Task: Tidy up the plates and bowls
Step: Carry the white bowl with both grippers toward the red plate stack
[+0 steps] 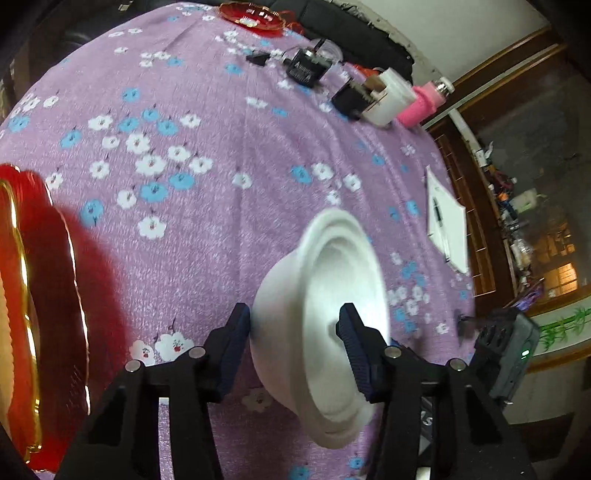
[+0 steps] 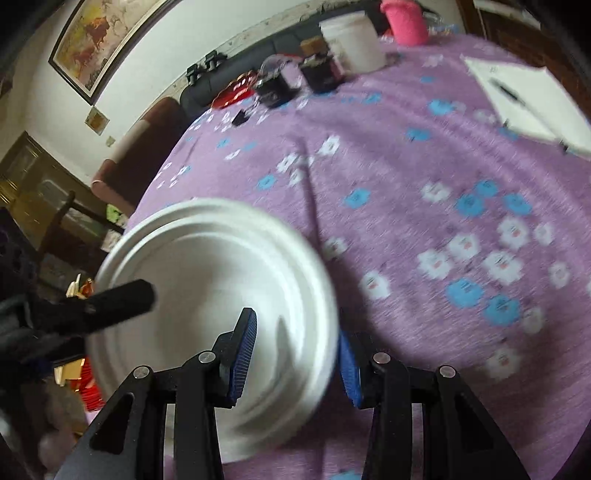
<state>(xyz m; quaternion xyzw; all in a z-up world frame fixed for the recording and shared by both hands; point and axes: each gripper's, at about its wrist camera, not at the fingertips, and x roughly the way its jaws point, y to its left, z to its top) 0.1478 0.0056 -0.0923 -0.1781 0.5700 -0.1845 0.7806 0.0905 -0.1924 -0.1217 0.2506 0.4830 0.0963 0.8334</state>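
Note:
A stack of white bowls is held tilted above the purple floral tablecloth. My left gripper straddles its wall, one finger outside and one inside, shut on it. The right wrist view shows the same white bowls from above. My right gripper has one finger inside and one outside the rim and looks shut on it. The left gripper's finger reaches in from the left there. A red plate with a gold rim lies at the left edge. Another red plate sits at the far end.
Along the far edge stand a black device, a small black box, a white jar and a pink cup. A white notepad with a pen lies at the right. The notepad also shows in the right wrist view.

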